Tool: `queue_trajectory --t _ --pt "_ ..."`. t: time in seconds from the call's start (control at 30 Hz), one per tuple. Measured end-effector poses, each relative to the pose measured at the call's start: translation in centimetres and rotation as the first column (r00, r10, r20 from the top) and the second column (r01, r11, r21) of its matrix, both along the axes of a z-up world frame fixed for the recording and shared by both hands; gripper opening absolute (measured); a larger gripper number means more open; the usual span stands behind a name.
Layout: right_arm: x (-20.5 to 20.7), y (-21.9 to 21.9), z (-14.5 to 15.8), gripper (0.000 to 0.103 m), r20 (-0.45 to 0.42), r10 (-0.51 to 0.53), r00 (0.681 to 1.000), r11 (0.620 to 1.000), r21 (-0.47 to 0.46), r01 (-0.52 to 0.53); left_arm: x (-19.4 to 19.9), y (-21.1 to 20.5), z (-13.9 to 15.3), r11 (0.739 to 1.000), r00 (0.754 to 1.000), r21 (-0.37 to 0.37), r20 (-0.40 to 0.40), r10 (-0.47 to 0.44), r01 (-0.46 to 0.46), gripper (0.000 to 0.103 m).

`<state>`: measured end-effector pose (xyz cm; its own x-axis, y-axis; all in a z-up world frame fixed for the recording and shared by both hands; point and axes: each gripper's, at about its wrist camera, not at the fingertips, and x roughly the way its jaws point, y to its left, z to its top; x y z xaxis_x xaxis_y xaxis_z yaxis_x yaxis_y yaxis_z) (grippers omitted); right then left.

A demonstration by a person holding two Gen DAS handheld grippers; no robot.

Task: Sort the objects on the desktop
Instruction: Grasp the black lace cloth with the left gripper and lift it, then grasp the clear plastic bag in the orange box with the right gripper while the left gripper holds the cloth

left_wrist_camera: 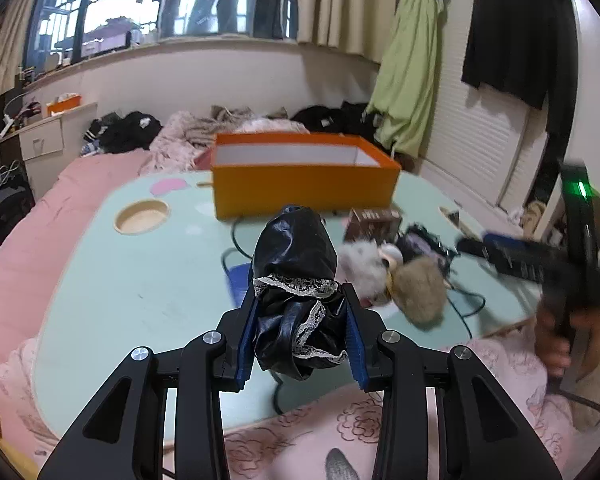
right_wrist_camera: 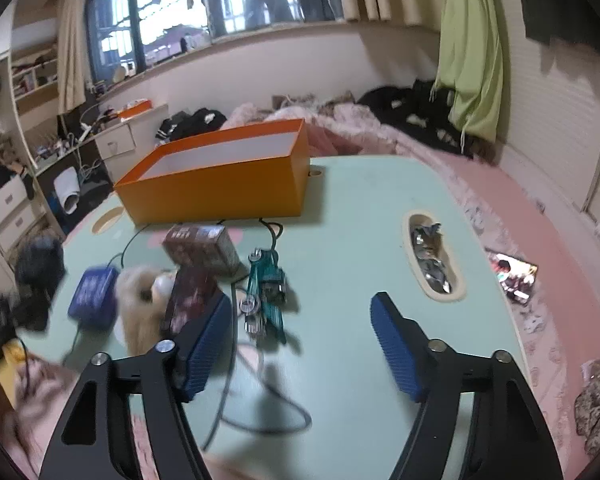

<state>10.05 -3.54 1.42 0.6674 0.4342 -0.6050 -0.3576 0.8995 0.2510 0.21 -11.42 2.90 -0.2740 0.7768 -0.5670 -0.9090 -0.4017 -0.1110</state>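
My left gripper (left_wrist_camera: 300,296) is shut on a shiny black pouch with white lace trim (left_wrist_camera: 296,248), held above the pale green table (left_wrist_camera: 140,280). Behind it stands an open orange box (left_wrist_camera: 306,184), empty as far as I can see. A white and beige fur toy (left_wrist_camera: 396,276) and a brown carton (left_wrist_camera: 374,222) lie to the right. My right gripper (right_wrist_camera: 300,304) is open over bare table, nothing between its blue pads (right_wrist_camera: 396,344). Ahead of it lie a teal tool set (right_wrist_camera: 266,292), the brown carton (right_wrist_camera: 200,246), a dark red packet (right_wrist_camera: 190,300) and a blue adapter (right_wrist_camera: 94,296).
Black cables (right_wrist_camera: 260,404) loop across the near table. A slot (right_wrist_camera: 432,264) in the table holds foil wrappers. A round recess (left_wrist_camera: 142,216) sits at the far left. Pink bedding (left_wrist_camera: 28,240) surrounds the table. A hand (left_wrist_camera: 560,340) holds the blurred right gripper (left_wrist_camera: 500,248).
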Motion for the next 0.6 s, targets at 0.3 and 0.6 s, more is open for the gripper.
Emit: queue_trajectory --t 0.3,0.6 --pt "1.7 1.8 0.5 0.064 -0.029 0.016 0.999 1.000 -0.008 -0.017 0.2 0.1 -0.4 1.000 1.000 -0.014 0.004 -0.004 0.004 0.039" --pt "4.9 6.2 6.7 0.064 0.014 0.109 0.994 0.992 -0.064 -0.108 0.5 0.5 -0.7 0.999 1.000 -0.035 -0.006 -0.010 0.010 0.039"
